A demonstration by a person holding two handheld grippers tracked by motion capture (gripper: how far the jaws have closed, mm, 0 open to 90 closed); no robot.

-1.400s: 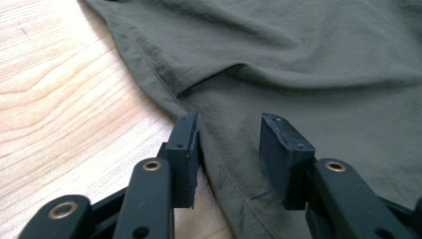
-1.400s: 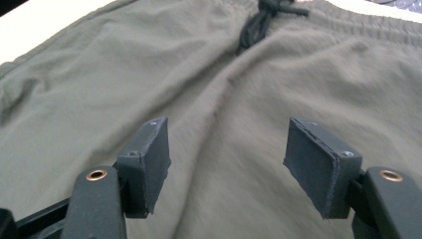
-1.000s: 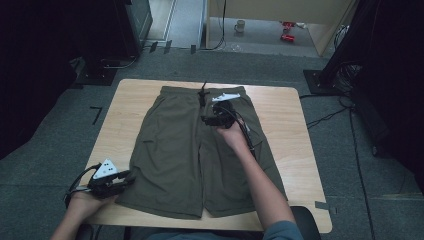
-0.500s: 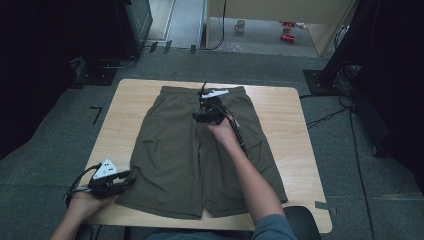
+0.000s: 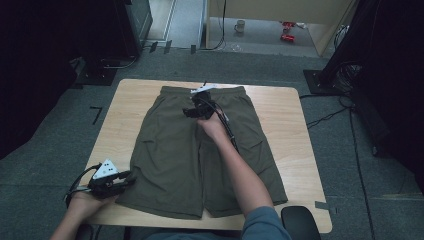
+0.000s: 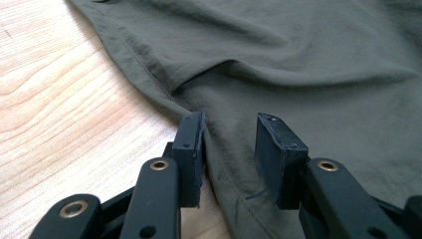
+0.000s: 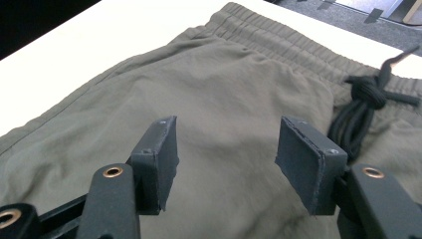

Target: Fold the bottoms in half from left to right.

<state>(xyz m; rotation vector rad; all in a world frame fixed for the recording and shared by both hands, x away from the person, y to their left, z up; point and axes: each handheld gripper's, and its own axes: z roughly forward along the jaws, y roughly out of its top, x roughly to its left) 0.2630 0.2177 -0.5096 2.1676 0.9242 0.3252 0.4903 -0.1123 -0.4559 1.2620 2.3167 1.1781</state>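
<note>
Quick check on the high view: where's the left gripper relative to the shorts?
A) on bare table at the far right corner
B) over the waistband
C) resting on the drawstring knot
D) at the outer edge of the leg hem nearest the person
D: the left gripper sits at the near-left corner of the shorts, and the left gripper view shows the leg's side edge running between its fingers, which stand apart.
</note>
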